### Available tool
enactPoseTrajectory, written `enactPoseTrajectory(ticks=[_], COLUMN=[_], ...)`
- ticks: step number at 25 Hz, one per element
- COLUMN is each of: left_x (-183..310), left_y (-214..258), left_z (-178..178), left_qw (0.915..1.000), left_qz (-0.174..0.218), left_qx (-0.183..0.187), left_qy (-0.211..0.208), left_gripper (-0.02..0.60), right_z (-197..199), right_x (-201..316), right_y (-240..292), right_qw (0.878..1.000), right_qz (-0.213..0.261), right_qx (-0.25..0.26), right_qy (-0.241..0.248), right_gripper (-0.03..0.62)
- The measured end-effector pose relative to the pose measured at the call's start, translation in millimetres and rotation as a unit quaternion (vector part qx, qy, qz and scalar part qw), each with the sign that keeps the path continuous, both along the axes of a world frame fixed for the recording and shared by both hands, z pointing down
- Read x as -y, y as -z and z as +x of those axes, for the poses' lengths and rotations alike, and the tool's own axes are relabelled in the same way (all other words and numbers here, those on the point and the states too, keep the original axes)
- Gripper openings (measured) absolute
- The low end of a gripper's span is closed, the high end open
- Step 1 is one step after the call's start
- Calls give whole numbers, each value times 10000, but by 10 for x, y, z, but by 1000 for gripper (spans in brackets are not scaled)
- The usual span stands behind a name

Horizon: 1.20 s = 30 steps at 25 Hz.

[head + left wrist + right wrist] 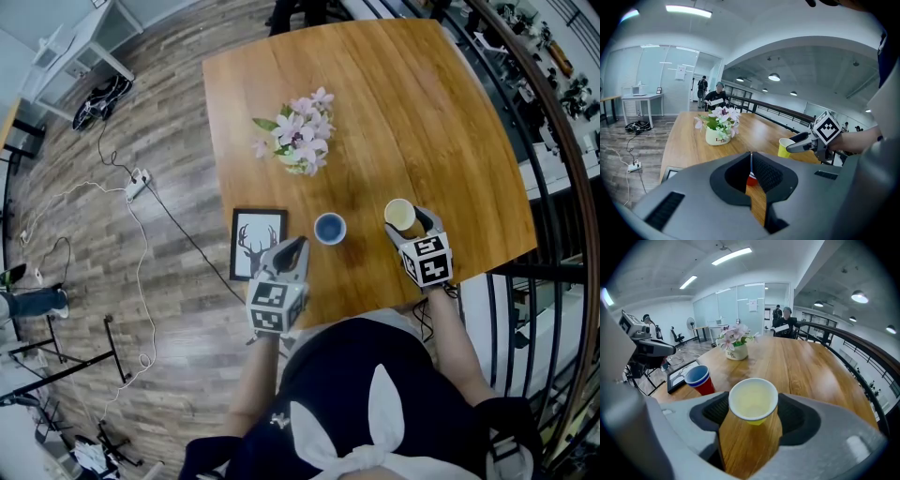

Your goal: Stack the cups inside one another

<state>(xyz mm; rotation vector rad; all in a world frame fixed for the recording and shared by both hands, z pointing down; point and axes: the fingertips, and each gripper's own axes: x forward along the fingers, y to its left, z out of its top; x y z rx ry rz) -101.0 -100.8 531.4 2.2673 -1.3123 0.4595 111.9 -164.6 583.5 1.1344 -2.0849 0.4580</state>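
A yellow paper cup (399,215) stands upright between the pads of my right gripper (413,225), near the table's front right edge. In the right gripper view the yellow cup (753,401) fills the gap of the right gripper (753,412), pressed from both sides and hanging a little above the wood. A red cup with a blue inside (329,228) stands on the table to its left; the red cup (699,379) is empty. My left gripper (294,249) hovers just before the red cup, its jaws together with nothing in them. Through their slit a bit of the red cup (751,178) shows.
A white pot of pink flowers (300,141) stands mid-table. A framed deer picture (257,243) lies at the table's left front edge, beside my left gripper. The wooden table (412,112) ends close behind the grippers. A railing (562,187) runs along the right.
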Motion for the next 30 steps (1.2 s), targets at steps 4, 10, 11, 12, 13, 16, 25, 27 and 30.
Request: enactPoseTrajectory(ticks=[4,10,11,12,13,16,25,27,30], left_x=[2,-11,-8,-5,-2,-2,-50,-57,-65], left_y=[-5,-15,-14,-10,-5,3,31,34,28], left_z=[-16,-27,-29,-32,-36,-48,-55,-62,-72], left_qw=[10000,10000,10000,10000,10000,10000,9999,9999,9999], left_qz=[-4,-1,3,9,17,36,54,61,52], left_qx=[-7,11,8,4,1,7,16,20,18], left_qy=[3,26,31,38,46,64,110,123,142], left_gripper=[28,28,28,28,28,28,28,28,28], right_z=[-37,-93,-104,-116,-130,-174,-306,-350,-441], right_x=[96,232,251,265,275,279,216,201,181], right_y=[247,765,846,923,995,1168,1361,1362,1361], right_qw=[9996,9960,9952,9943,9935,9911,9882,9879,9874], right_qz=[269,827,907,980,1047,1221,1369,1361,1342], right_qx=[119,337,376,413,447,517,623,654,715], right_qy=[-22,16,24,34,46,100,303,345,432], right_gripper=[321,321,321,321,321,321,321,321,321])
